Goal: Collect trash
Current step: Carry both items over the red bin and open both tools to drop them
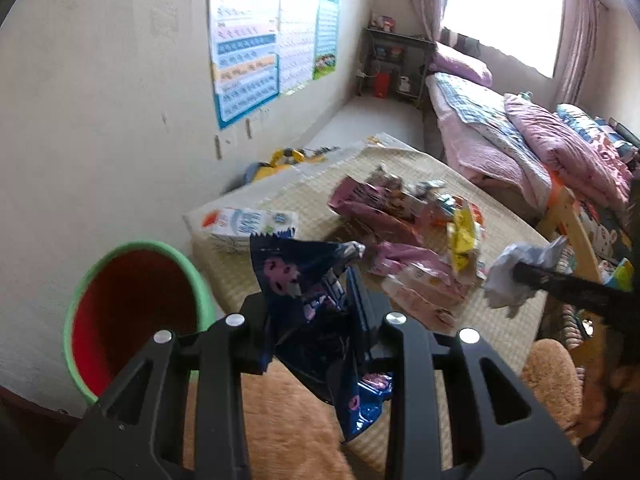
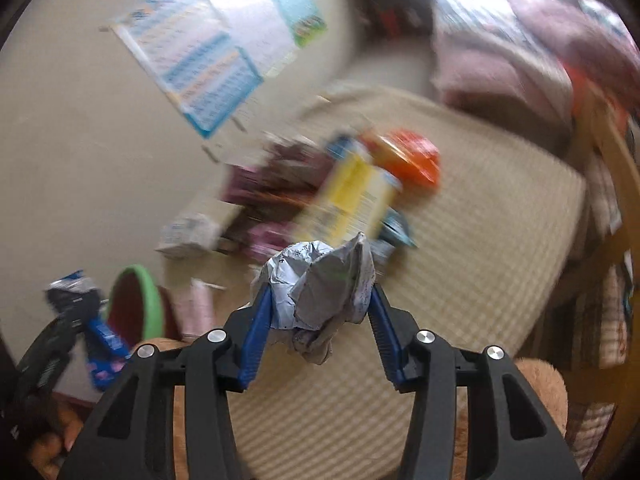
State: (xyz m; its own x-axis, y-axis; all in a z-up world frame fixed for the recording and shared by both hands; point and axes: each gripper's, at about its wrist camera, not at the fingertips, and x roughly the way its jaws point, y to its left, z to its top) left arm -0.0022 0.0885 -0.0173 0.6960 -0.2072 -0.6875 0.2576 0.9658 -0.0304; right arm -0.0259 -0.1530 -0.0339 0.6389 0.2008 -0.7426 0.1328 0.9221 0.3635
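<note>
Left gripper (image 1: 316, 300) jaws clamped on dark blue snack wrapper (image 1: 316, 280), just right of green-rimmed red bin (image 1: 132, 312). Right gripper (image 2: 318, 300) jaws pressed on crumpled grey paper (image 2: 320, 284). Beyond, blurred, probably wrappers (image 2: 352, 188) heaped on mat (image 2: 480, 240).

**What I can't make out**

My right wrist view smears the trash pile (image 2: 320, 184) and wall posters (image 2: 208, 52) beyond reading. In my left view, the dark blue wrapper (image 1: 316, 300) hides the left claw's (image 1: 316, 312) pads.
</note>
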